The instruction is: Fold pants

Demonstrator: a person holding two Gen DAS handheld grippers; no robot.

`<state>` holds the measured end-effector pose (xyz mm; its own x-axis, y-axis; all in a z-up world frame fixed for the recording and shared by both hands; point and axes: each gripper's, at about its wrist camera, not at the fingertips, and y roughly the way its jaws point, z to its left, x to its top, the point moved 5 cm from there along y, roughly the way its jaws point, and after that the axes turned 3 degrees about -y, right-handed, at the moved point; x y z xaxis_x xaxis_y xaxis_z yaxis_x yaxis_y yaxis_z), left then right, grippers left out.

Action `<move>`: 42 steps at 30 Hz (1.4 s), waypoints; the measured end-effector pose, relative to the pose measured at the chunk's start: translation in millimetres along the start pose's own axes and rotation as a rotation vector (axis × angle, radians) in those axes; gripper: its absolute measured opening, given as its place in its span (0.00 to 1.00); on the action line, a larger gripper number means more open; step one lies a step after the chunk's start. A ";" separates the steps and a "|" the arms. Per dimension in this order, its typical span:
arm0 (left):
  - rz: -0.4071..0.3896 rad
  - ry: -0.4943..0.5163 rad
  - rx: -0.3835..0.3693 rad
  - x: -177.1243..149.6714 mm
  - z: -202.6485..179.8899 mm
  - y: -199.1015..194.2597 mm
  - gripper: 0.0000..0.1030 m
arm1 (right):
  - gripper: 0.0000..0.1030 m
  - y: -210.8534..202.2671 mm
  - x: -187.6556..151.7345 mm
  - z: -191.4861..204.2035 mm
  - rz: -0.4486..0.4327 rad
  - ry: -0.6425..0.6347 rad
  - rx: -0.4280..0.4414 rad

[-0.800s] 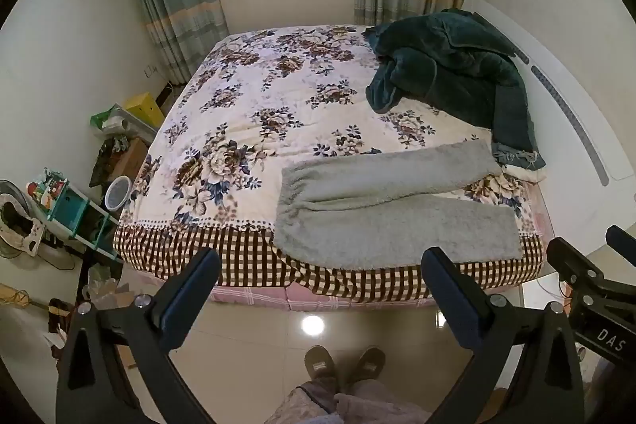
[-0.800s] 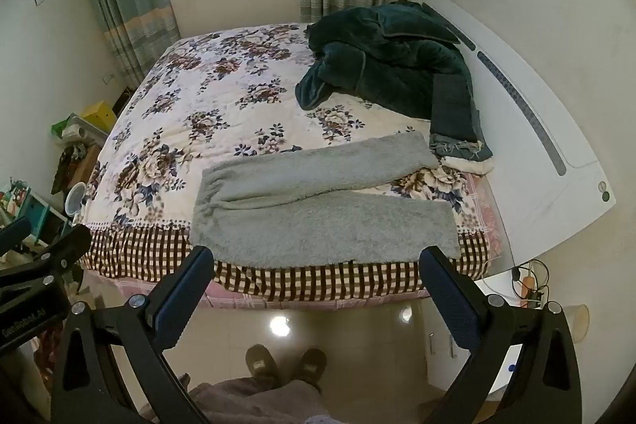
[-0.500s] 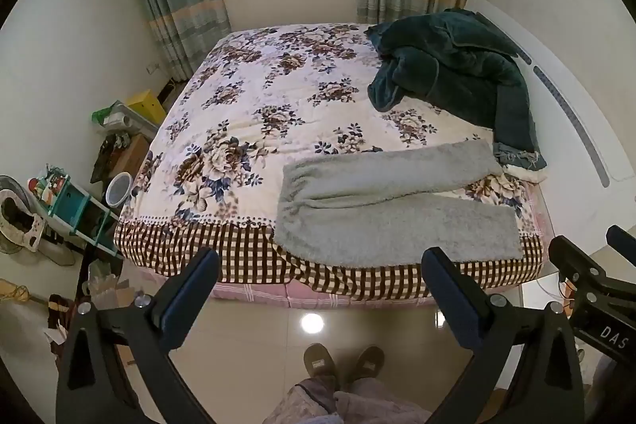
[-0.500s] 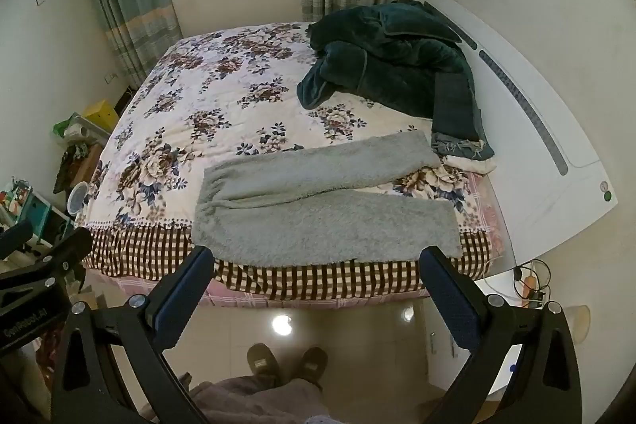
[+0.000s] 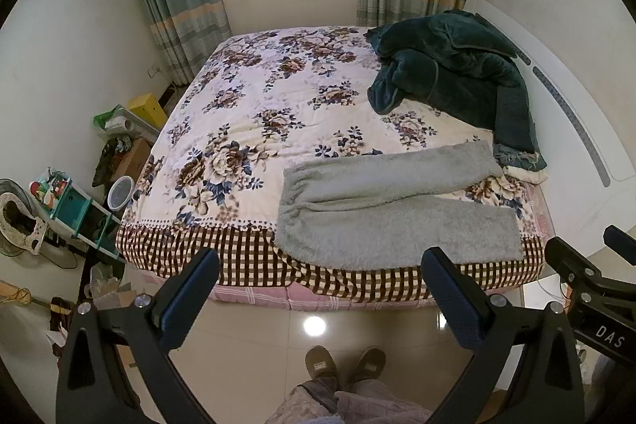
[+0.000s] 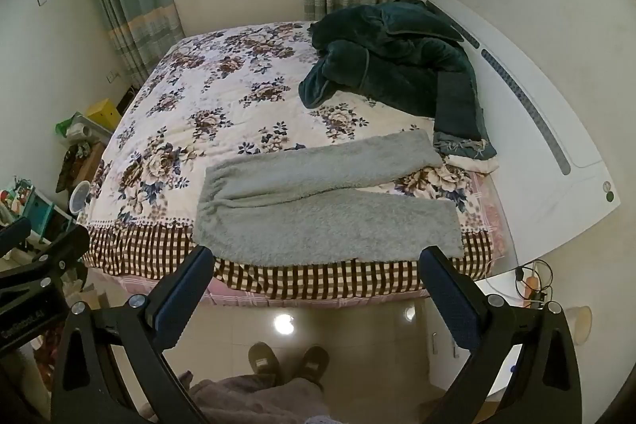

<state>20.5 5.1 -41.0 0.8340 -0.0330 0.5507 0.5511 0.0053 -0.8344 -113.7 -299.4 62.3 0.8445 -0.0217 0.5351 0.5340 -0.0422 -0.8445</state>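
Observation:
Grey fleece pants [image 5: 393,205] [image 6: 322,209] lie spread flat on the near right part of the bed, waistband to the left, both legs running right and splayed apart. My left gripper [image 5: 318,265] hangs open above the floor, short of the bed's near edge, nothing between its fingers. My right gripper [image 6: 316,263] is likewise open and empty, just in front of the pants' lower leg. Each gripper's body shows at the side of the other's view.
The bed [image 5: 258,130] has a floral cover with a checked border. A dark green blanket [image 5: 453,78] [image 6: 397,66] is heaped at the far right by the white headboard [image 6: 536,130]. Shelves and clutter [image 5: 71,201] line the left wall. A person's slippered feet [image 5: 344,364] stand on the tiled floor.
Both views have drifted slightly, the bed sitting a little lower in frame. Pants and both open grippers stay as they were.

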 end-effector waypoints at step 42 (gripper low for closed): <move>-0.011 -0.002 -0.004 40.1 -23.6 -9.4 1.00 | 1.00 -6.6 11.5 -4.6 -0.008 0.000 0.001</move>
<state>48.2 -19.8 -11.6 0.8280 -0.0313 0.5598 0.5601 0.0010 -0.8284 -107.6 -303.9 74.2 0.8403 -0.0218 0.5416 0.5405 -0.0412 -0.8403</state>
